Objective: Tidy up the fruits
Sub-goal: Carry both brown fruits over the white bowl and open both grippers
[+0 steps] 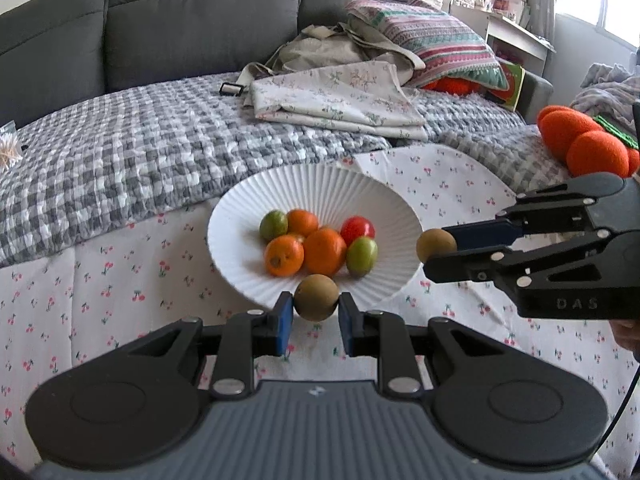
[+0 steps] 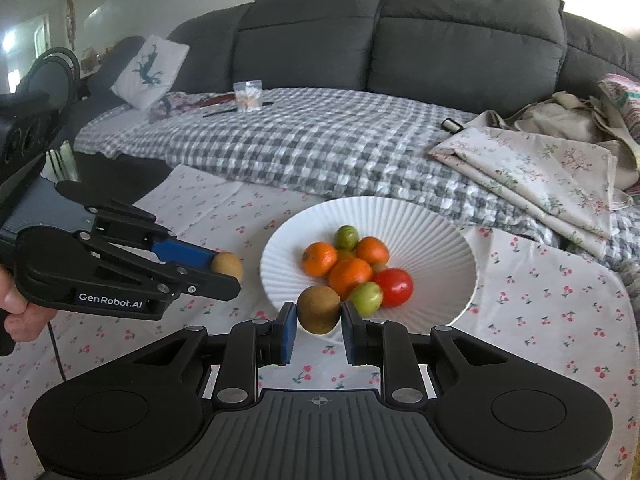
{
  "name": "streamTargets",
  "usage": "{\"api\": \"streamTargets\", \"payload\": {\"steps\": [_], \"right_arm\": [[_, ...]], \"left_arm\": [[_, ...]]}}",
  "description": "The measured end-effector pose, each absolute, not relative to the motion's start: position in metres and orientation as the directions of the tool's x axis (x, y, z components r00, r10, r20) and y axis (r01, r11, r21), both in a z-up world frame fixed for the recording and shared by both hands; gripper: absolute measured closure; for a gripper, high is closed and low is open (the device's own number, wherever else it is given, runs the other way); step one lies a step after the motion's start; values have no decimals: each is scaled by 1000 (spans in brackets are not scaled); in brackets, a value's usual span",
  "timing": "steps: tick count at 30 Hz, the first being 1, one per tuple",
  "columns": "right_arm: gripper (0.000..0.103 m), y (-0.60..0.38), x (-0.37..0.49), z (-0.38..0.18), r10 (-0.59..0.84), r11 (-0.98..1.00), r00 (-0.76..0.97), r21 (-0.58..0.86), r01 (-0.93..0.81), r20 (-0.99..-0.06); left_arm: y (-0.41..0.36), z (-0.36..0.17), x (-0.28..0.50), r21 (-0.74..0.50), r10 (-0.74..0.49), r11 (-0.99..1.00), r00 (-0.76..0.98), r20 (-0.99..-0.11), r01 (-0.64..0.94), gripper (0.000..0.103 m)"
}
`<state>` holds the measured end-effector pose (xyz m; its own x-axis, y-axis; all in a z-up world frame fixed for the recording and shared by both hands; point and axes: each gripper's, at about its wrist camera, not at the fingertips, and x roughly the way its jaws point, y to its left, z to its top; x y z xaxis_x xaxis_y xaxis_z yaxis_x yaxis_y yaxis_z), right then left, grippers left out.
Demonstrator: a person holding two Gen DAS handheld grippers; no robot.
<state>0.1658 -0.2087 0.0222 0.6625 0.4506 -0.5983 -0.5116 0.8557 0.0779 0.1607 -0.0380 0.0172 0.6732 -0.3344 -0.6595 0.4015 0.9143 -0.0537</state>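
So, two kiwis are being carried at once here, one per tool. The left gripper is clamped on a brown kiwi, pinched across its middle by the blue pads, and the right gripper is clamped the same way on a second kiwi. Each fruit is gripped right at the fingertips, probably so the round shape can be seen past the jaws and dropped cleanly.

Both kiwis are held in the air just short of the near rim of the white ribbed bowl, which is set on the cherry-print cloth. The two tools are angled in toward the bowl from either side, which looks like a way to keep them from bumping while both loads are brought in together.

Inside the bowl a little heap has already been built: oranges, green fruits and a red one, all nestled at the bottom where the sloped walls roll them together. That's likely why the bowl is used as the collecting spot. The kiwis seem to be the last bits to be added; a gentle release over the empty side of the bowl would be needed so the pile isn't knocked.
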Motion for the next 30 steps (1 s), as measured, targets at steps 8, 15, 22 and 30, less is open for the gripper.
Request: {"api": "streamTargets", "payload": {"steps": [8,15,22,30], "right_arm": [[81,-229,180,30,409,890,712,77,-449,-572],[81,-254,208,26,334,930,743,74,-360,-580],[81,-254,232,13,302,938,735,50,-344,-608],[81,-243,260,2,308,934,727,51,-353,-613]], "left_arm": [[-47,18,187,-41,-323,920,693,-644,391,80],[-58,14,219,-30,-308,925,700,-645,379,80],[-77,8,257,-58,-318,923,671,-670,379,80],[-91,-6,282,-69,-318,921,638,-702,384,80]]}}
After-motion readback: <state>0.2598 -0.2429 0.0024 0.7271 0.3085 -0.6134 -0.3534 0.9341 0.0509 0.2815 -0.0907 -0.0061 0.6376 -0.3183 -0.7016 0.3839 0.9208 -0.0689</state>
